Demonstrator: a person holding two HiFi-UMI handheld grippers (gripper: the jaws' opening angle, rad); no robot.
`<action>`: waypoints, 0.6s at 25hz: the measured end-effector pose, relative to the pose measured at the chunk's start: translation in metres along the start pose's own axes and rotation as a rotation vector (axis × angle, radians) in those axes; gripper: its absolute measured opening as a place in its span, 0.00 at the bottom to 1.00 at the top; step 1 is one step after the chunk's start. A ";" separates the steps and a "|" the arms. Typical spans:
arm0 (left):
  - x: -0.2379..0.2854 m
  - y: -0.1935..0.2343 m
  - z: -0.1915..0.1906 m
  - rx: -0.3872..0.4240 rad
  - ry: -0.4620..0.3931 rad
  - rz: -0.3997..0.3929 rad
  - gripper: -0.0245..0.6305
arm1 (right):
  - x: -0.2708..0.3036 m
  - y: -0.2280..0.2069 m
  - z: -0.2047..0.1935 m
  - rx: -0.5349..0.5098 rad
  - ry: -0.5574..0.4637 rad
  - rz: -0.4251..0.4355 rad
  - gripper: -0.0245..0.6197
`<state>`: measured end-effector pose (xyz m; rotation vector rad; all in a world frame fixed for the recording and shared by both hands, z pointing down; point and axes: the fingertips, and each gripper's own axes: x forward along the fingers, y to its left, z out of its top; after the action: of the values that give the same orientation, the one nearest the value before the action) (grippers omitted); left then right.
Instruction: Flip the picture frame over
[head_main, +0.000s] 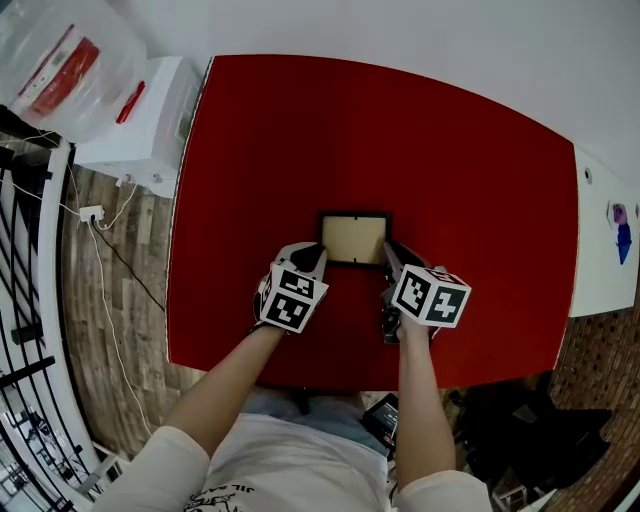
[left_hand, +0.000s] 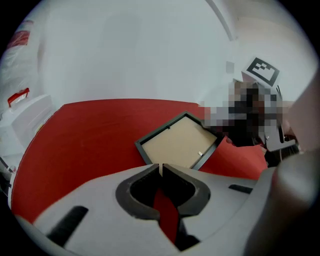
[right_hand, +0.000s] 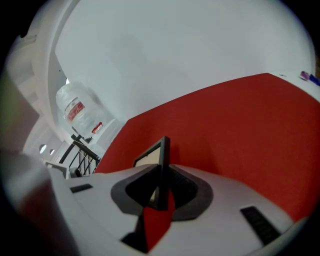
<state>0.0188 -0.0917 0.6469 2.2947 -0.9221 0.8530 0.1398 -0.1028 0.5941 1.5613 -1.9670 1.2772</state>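
Observation:
The picture frame (head_main: 354, 239) lies on the red table (head_main: 380, 130), tan backing board up inside a black rim. My right gripper (head_main: 392, 250) is at its right edge. In the right gripper view that black edge (right_hand: 164, 150) stands between the jaws, and the right gripper (right_hand: 162, 167) is shut on it. My left gripper (head_main: 312, 256) sits at the frame's near left corner. In the left gripper view the left gripper (left_hand: 161, 168) has its tips all but touching, with nothing seen between them. The frame (left_hand: 177, 142) lies just beyond.
A white cabinet (head_main: 150, 110) with a plastic bag (head_main: 70, 60) stands past the table's far left corner. A black railing (head_main: 30, 300) and cables are on the left over wooden floor. A white surface (head_main: 605, 250) with a purple-blue item (head_main: 621, 228) adjoins the table's right side.

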 end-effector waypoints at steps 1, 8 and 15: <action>0.000 -0.001 0.000 0.003 0.000 0.001 0.08 | 0.002 -0.005 -0.003 -0.015 0.010 -0.017 0.14; 0.004 -0.003 0.001 0.015 0.004 0.001 0.08 | 0.019 -0.027 -0.018 -0.148 0.056 -0.126 0.12; 0.003 -0.001 0.002 0.010 0.002 0.015 0.07 | 0.030 -0.034 -0.026 -0.170 0.083 -0.147 0.12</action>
<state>0.0226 -0.0937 0.6474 2.2982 -0.9376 0.8679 0.1526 -0.1000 0.6446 1.5135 -1.8216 1.0695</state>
